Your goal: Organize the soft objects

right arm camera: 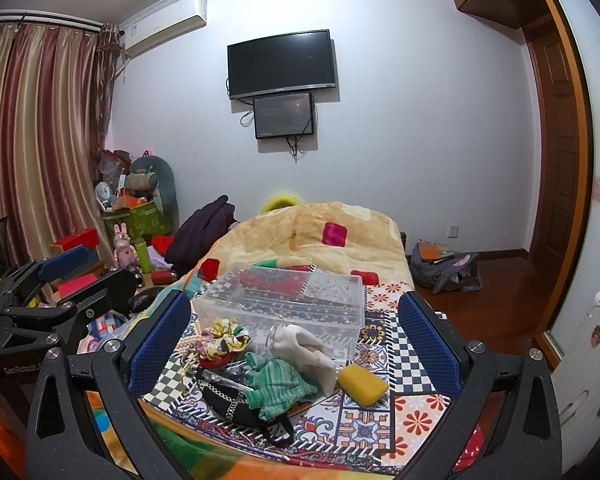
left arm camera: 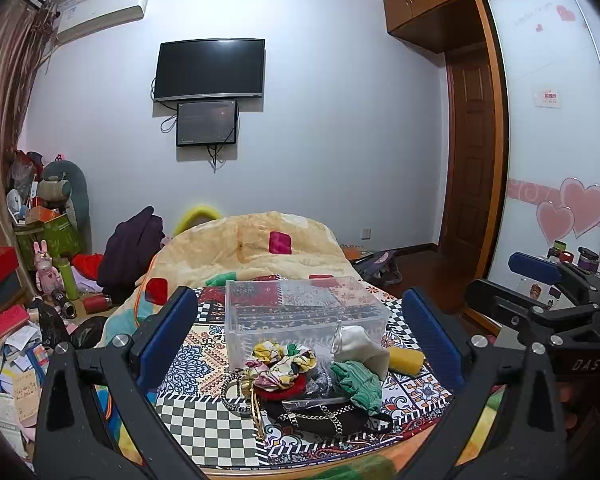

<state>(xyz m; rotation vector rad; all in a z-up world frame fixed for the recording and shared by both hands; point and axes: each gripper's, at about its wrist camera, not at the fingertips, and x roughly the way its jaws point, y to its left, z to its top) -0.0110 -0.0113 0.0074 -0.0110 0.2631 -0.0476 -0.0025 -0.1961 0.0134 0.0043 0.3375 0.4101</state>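
A: Item one, nearest. What are my two tools doing?

B: My left hand-held gripper (left arm camera: 300, 344) has its blue ribbed pads spread wide, nothing between them. My right hand-held gripper (right arm camera: 296, 340) stands the same: pads apart, holding nothing. Both hang above the bed.

A: Item two, the soft objects?

B: A loose heap on the patterned cloth (right arm camera: 396, 412), a flat patchwork of checks and floral tiles. In the heap: a green ribbed knit piece (right arm camera: 278, 384), crumpled; a cream fabric pouch (right arm camera: 306, 350), limp; a frilled floral scrunchie (right arm camera: 222, 338); a yellow sponge (right arm camera: 362, 384), a rounded block, just right of the pouch; a black bag with a metal chain (right arm camera: 236, 398), flat.

A: Differences between views?

B: The left view alone shows a red velvety band (left arm camera: 284, 390) under the scrunchie (left arm camera: 282, 360) and a braided black-and-white ring (left arm camera: 232, 398) beside it. The right view alone shows a backpack (right arm camera: 446, 270) on the wooden floor and striped curtains (right arm camera: 40, 140).

A: Item three, containers?

B: One clear plastic box (left arm camera: 304, 312), rectangular, lidless, touching the heap's far edge. Nothing lies inside; the cloth's pattern shows through its walls.

A: Further back?

B: A rumpled cream quilt (left arm camera: 260, 244) with coloured patches, then a dark television (left arm camera: 210, 68) on the wall.
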